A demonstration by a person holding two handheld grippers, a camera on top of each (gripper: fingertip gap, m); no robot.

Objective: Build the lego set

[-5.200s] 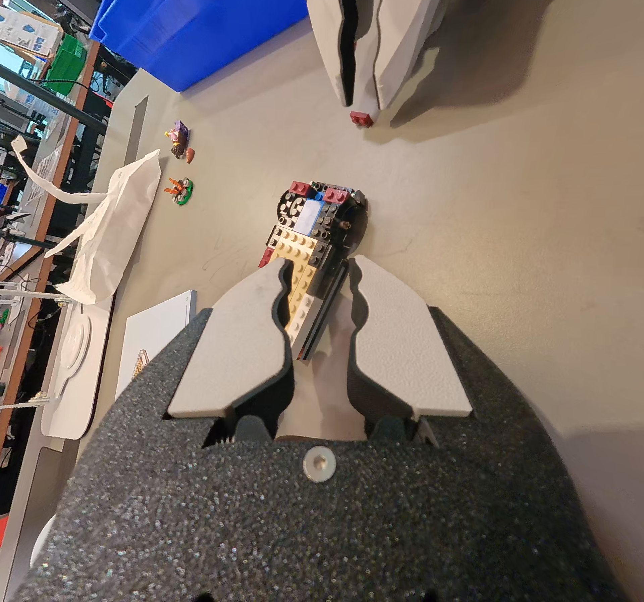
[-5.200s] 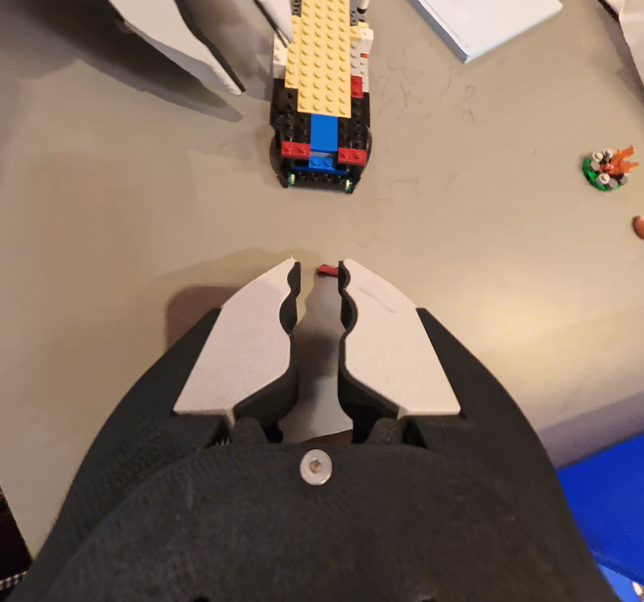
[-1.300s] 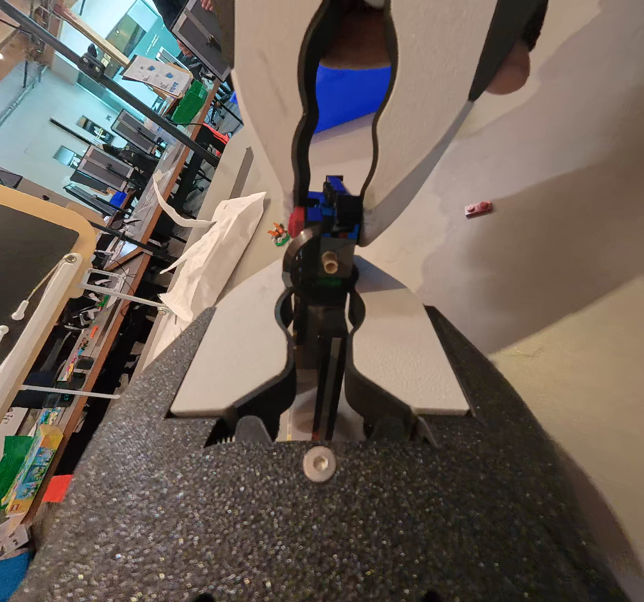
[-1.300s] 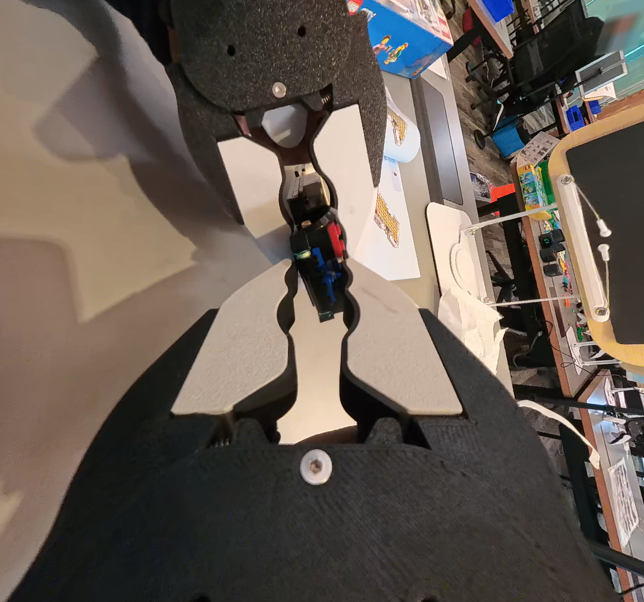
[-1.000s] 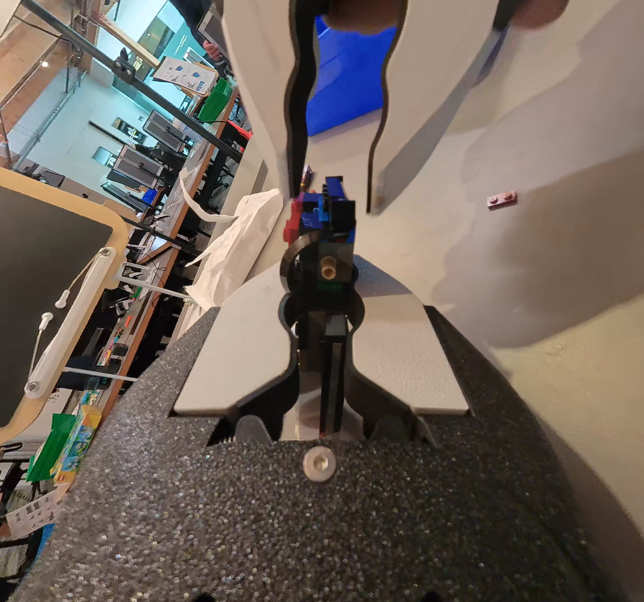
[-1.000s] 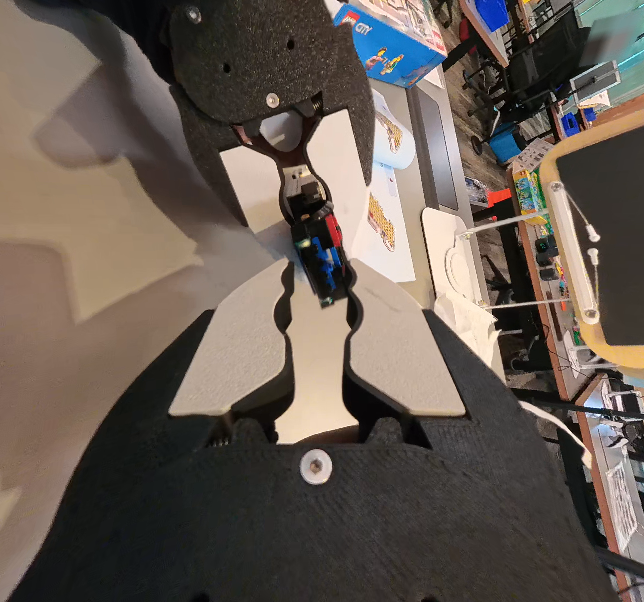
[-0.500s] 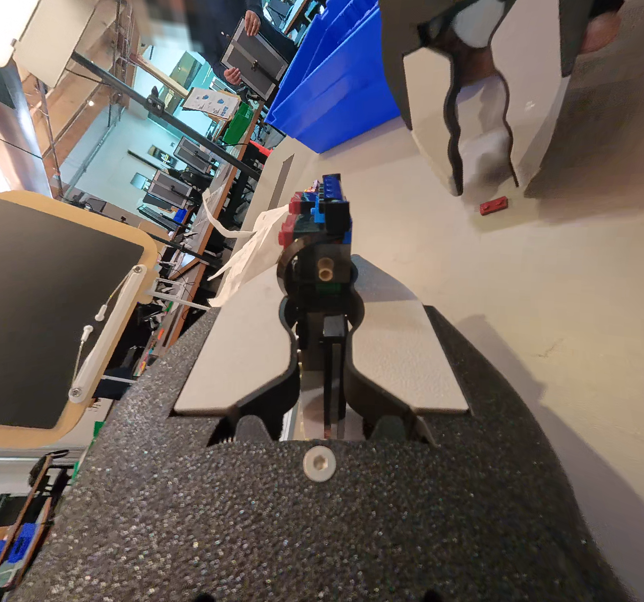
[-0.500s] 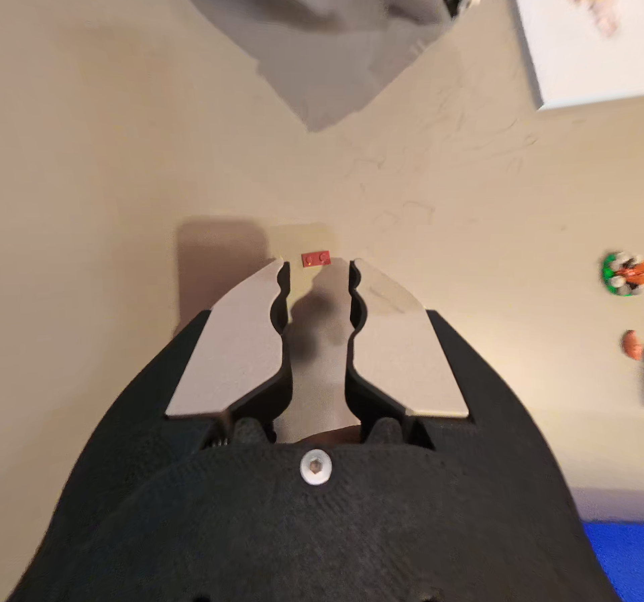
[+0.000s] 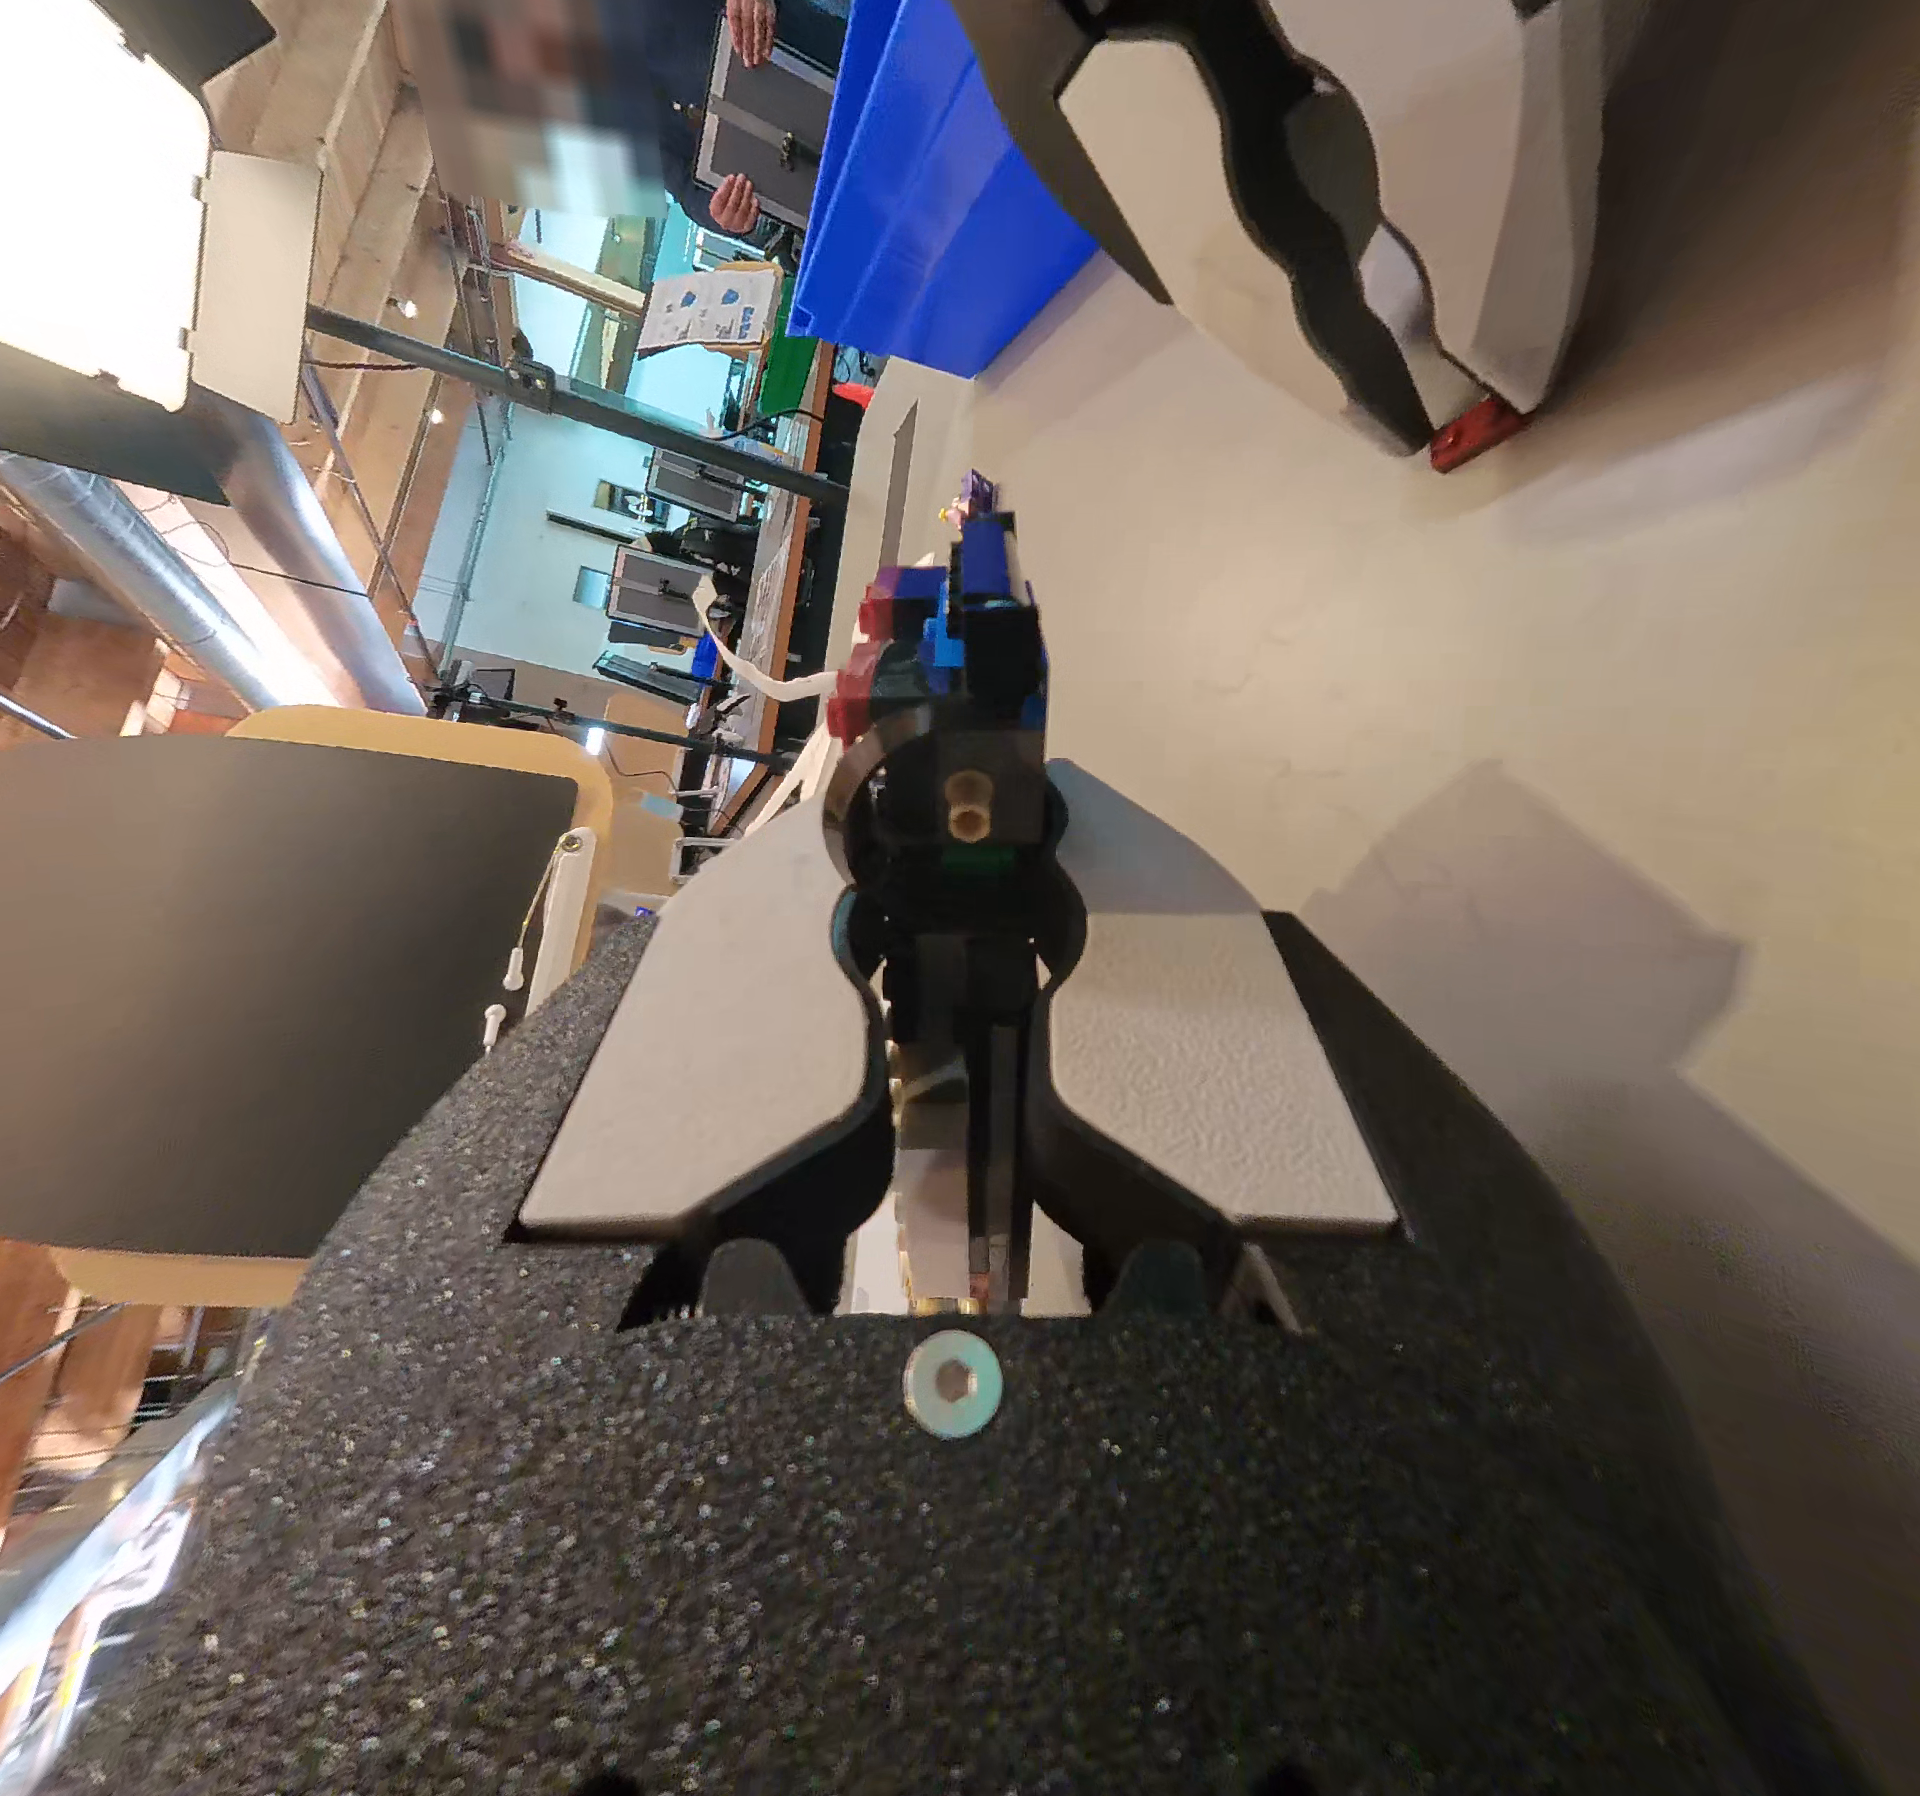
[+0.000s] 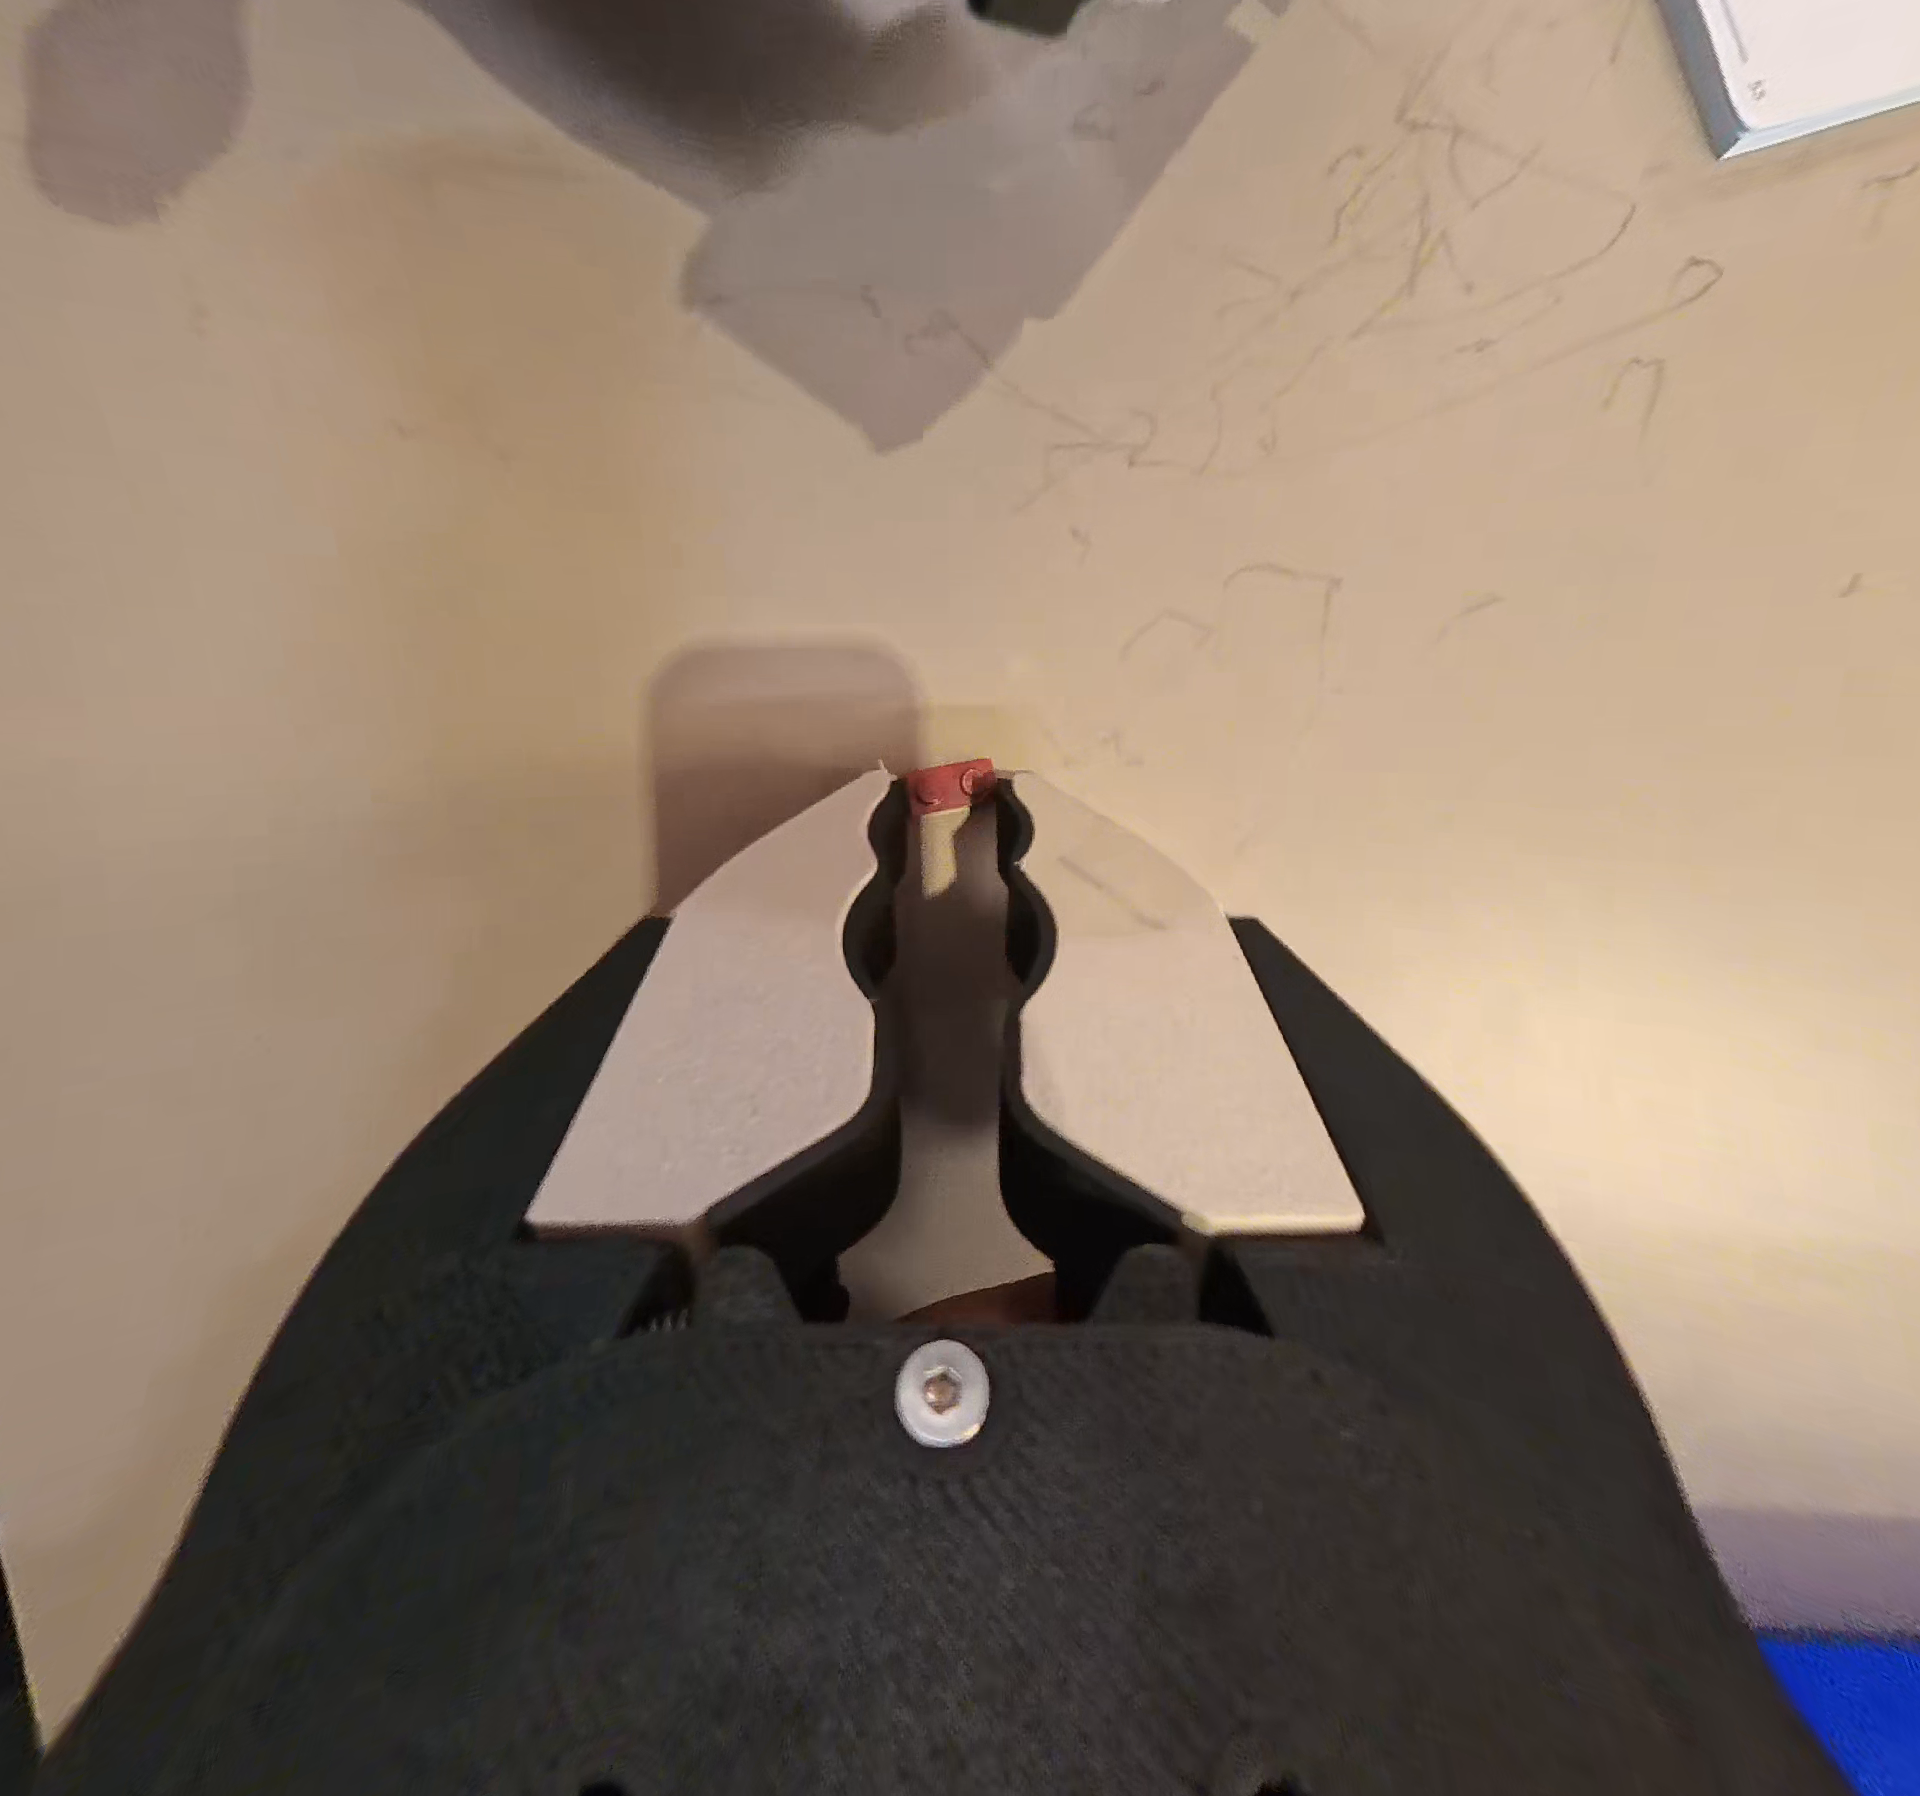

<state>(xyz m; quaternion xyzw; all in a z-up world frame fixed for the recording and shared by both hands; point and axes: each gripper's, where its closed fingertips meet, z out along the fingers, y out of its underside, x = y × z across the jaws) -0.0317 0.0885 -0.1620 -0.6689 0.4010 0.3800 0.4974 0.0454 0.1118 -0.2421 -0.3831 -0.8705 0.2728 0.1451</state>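
Right gripper, seconds ago working at the brick model clamped upright in the left gripper, now pinches a small red plate on the tabletop, well inside its edges.

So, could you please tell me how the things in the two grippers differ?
The left gripper clamps a long multicolour brick model, raised above the table. The right gripper pinches a tiny red plate down at the table surface. The model is many pieces; the plate is one. Both are studded toy bricks.
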